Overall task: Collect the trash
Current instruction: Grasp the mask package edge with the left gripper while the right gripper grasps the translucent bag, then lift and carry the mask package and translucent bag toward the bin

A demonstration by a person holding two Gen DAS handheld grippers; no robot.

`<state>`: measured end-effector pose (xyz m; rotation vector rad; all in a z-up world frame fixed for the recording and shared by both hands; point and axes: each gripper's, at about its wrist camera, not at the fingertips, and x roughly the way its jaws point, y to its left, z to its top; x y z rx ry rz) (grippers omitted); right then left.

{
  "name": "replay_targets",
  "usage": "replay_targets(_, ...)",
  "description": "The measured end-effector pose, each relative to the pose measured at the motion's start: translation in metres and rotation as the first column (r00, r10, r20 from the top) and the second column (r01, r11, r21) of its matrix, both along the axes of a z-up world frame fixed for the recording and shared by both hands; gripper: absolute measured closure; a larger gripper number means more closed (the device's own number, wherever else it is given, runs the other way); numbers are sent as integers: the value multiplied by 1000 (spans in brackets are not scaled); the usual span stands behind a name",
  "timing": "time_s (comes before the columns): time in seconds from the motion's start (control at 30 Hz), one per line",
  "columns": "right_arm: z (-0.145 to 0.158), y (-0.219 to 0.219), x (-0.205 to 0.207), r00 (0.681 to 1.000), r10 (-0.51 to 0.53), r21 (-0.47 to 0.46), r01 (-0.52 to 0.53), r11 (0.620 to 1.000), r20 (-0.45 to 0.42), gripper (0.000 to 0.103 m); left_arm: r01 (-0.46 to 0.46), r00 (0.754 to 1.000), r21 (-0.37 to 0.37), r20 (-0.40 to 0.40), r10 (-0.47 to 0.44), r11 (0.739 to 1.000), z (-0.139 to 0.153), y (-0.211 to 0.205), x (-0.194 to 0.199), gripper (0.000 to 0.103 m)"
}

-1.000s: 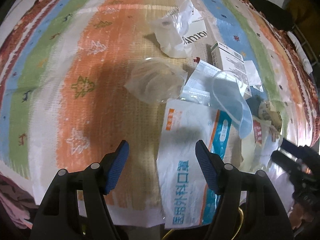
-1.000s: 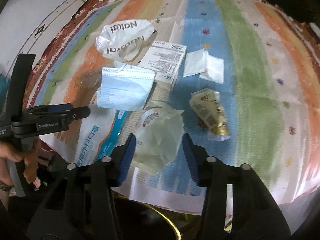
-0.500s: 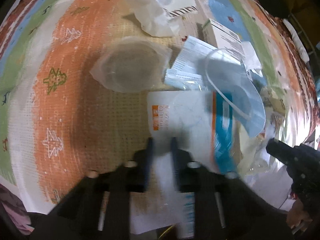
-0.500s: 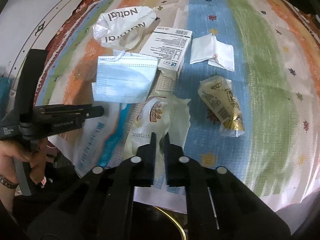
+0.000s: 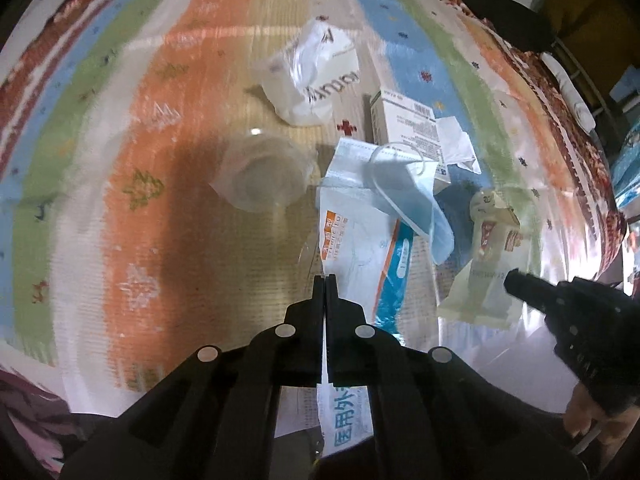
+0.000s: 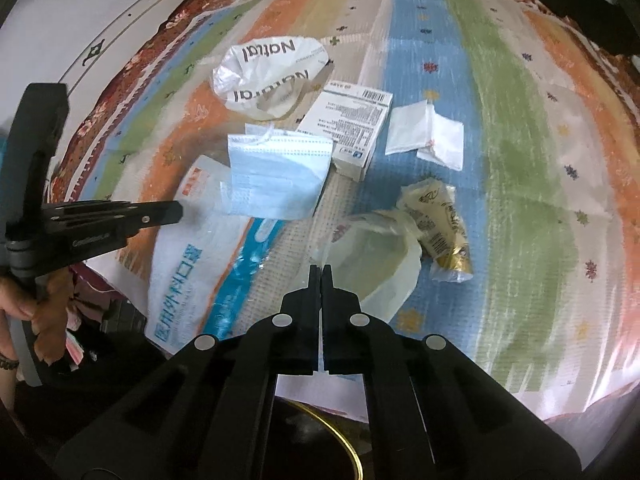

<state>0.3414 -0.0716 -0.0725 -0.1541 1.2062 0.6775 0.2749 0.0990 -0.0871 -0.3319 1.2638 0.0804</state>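
Two grips | left gripper (image 5: 325, 280) clamps mask packet (image 5: 356, 256) edge | right gripper (image 6: 321, 270) pinches pale wrapper (image 6: 376, 264) | both light, limp, slippery; probably hold edges.

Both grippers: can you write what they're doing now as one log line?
left gripper: shut on mask packet | right gripper: shut on pale wrapper | trash left: face mask, box

right gripper (image 6: 321, 270) pinches pale wrapper (image 6: 376, 264) | left gripper (image 6: 176, 211) clamps mask packet (image 6: 188, 268) | face mask (image 6: 276, 176) on top
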Motion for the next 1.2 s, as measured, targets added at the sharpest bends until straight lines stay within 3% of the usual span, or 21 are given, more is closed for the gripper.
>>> replay_targets(0.33,20,-15,-7,999,-35,16,34,999,39,103,25,995,109,95,-35,994,44,-15,-15,103)
replay_targets(1.2,59,-33,-51,989,-48,50,41,998,141,103,-29,969,34,246,20,999,103,-27,-70,103)
